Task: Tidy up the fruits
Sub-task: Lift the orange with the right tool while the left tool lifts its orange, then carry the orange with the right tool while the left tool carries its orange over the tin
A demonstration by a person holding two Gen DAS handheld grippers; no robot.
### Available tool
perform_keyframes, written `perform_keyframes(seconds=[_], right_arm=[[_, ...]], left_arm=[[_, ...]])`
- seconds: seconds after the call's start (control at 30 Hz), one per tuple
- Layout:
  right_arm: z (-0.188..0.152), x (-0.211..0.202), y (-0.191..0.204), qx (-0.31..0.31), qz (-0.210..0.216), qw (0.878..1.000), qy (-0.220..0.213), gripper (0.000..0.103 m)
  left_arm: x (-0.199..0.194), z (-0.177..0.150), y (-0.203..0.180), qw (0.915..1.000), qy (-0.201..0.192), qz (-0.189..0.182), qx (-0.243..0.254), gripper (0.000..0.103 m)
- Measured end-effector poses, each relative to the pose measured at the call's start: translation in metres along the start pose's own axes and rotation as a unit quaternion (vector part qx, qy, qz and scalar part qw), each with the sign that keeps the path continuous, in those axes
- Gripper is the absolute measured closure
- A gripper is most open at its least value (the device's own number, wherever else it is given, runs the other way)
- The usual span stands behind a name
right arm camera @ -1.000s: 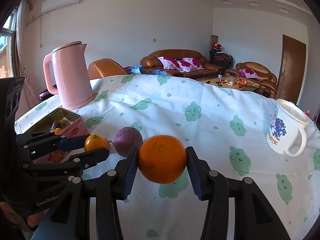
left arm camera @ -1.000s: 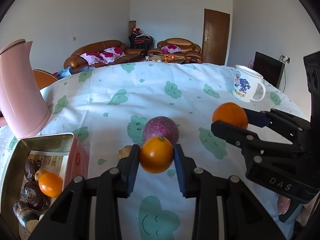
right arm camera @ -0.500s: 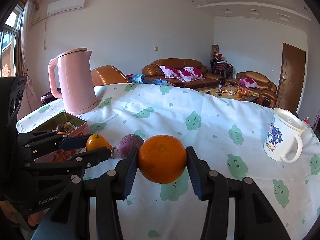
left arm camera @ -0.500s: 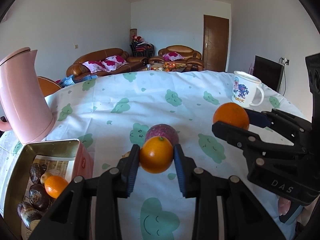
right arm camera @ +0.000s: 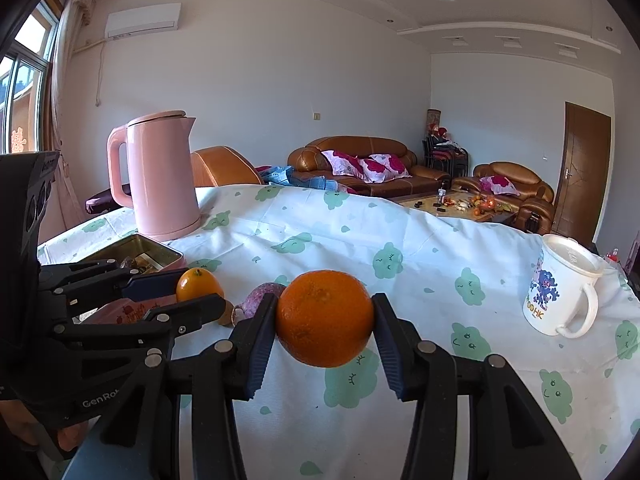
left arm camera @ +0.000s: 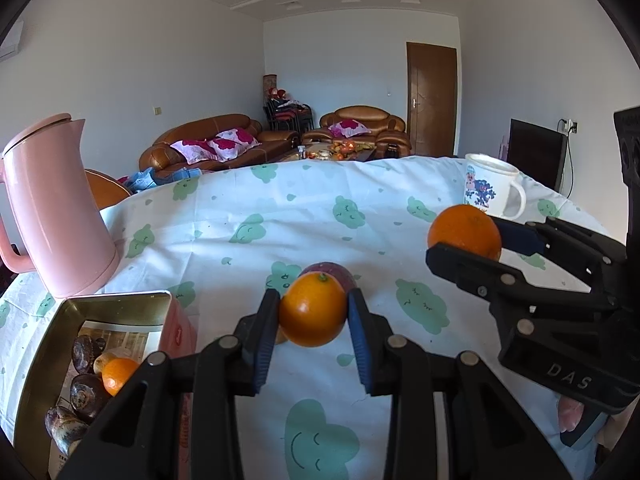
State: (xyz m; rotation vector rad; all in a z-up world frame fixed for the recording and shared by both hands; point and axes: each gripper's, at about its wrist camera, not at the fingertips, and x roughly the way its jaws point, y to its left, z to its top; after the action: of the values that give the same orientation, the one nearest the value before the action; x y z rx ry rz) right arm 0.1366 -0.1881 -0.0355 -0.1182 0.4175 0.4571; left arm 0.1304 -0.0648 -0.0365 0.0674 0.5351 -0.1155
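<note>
left hand-held gripper [left arm camera: 313,316] clamped on small round orange [left arm camera: 313,309] | right hand-held gripper [right arm camera: 324,320] clamped on bigger round orange [right arm camera: 325,318] | both above table [right arm camera: 420,272] | lower left one gently into open pink tin [left arm camera: 116,304], clear its rim

You see a white tablecloth [right arm camera: 420,240] printed with green smiling clouds. At ten o'clock stands a plain pink kettle [right arm camera: 160,176]; at three o'clock a white mug [right arm camera: 560,292] with a blue cartoon. Both held oranges [right arm camera: 325,318] glow orange between black fingers [right arm camera: 256,344].
</note>
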Motion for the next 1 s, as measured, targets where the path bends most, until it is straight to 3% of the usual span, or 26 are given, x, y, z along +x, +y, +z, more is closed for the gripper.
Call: perform_keyframes(seconds=[1.0], right_arm=[[-0.002,-0.024,0.008,-0.010,0.001,0.999,-0.054,0.054]], left_arm=[[-0.032,-0.007,0.000,0.9978,-0.062,0.021,0.007,0.067]])
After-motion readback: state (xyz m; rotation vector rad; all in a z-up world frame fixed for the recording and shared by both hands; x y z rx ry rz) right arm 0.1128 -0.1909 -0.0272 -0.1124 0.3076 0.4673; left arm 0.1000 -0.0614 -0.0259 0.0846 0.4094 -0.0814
